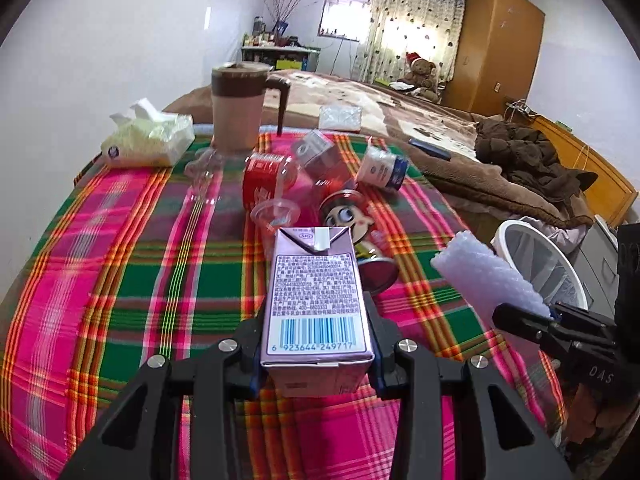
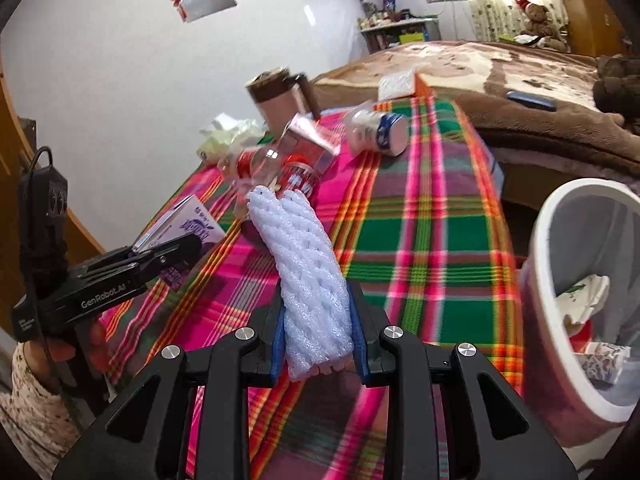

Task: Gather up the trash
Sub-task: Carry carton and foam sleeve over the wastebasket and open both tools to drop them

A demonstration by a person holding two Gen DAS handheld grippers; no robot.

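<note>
- Left wrist view: the left gripper (image 1: 316, 356) is clamped on a purple milk carton (image 1: 314, 300) at lower centre; a white bin (image 1: 540, 264) is seen at right.
- Right wrist view: the right gripper (image 2: 318, 336) is clamped on a white foam net (image 2: 304, 276); crumpled wrappers (image 2: 584, 300) are held in the bin (image 2: 536, 240) at right.

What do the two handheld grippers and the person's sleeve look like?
Both grippers, left and right, are black, with angular cut-out fingers, silver screws and blue pads. The left body has white "GenRobot.AI" lettering and a black cable. The sleeve is cream speckled knit.
</note>
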